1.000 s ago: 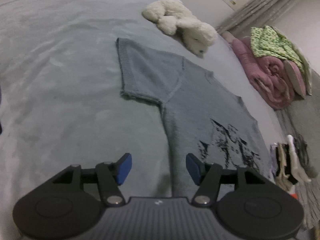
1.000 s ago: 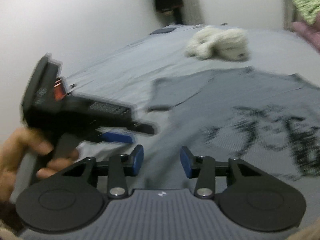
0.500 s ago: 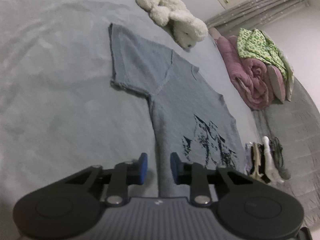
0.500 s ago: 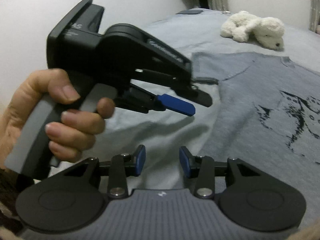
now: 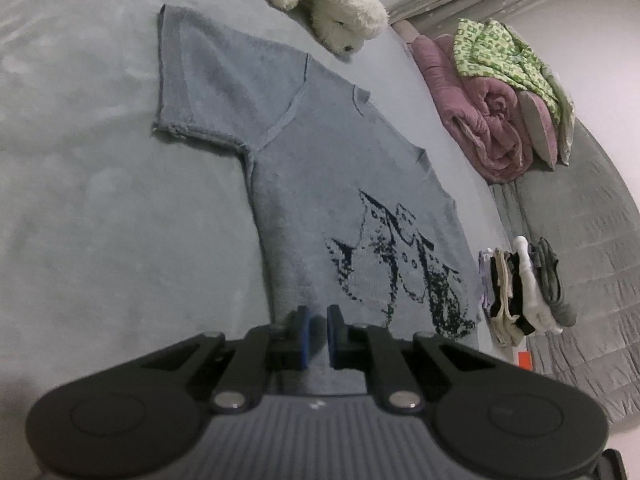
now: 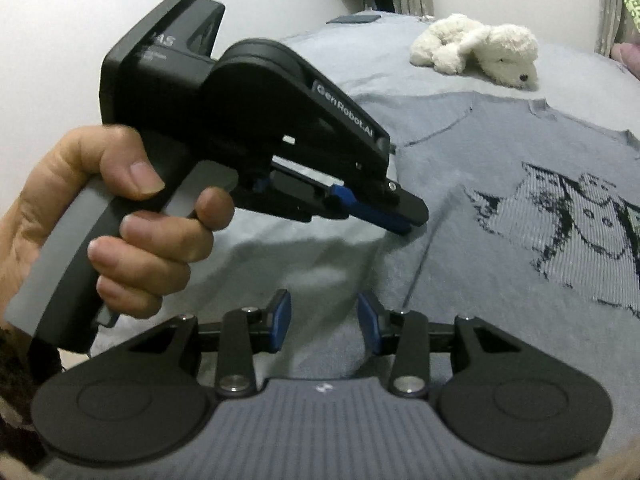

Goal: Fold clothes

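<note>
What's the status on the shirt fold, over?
Left gripper shut, nothing clearly pinched. Right gripper open, empty. Gray T-shirt flat on bed, unfolded. Plush dog past the collar, clear.

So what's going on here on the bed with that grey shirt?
A person is getting ready to fold a grey shirt laid flat on the bed. The left tool has its jaws shut, apparently on the shirt's side edge. The right tool hovers open above the shirt near its lower part, gripping nothing. A white plush dog lies beyond the shirt, and a stack of folded clothes sits to the side.
</note>
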`<action>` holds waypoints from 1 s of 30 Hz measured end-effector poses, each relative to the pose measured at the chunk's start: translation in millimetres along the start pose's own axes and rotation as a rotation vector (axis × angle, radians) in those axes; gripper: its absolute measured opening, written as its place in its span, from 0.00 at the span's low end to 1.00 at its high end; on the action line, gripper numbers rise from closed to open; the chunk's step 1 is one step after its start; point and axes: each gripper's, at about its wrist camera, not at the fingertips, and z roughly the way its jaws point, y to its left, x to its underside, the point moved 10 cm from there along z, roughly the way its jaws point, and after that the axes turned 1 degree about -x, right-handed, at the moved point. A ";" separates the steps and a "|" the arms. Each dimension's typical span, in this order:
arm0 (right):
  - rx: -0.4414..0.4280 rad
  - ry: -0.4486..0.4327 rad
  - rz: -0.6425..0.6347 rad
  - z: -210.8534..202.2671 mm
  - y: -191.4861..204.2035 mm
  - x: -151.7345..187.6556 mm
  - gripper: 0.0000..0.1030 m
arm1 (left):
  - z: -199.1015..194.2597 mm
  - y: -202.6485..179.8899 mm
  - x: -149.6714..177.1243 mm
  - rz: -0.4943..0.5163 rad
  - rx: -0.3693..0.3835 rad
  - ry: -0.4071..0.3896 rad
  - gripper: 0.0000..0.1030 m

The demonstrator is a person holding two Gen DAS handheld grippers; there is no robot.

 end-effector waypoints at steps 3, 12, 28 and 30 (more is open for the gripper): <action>0.024 0.022 -0.016 5.4 -0.6 8.3 0.31 | -4.1 4.3 -4.5 -0.019 -0.004 -0.018 0.09; -0.004 -0.001 0.116 -4.8 -19.0 6.9 0.01 | -19.8 36.7 -22.9 -0.153 -0.029 -0.103 0.35; -0.342 -0.102 0.555 -46.0 -49.6 -18.3 0.03 | -3.3 40.6 -19.4 -0.307 0.043 -0.126 0.28; -0.364 -0.095 0.576 -48.0 -47.0 -15.6 0.03 | 0.9 41.6 -18.1 -0.328 0.050 -0.121 0.09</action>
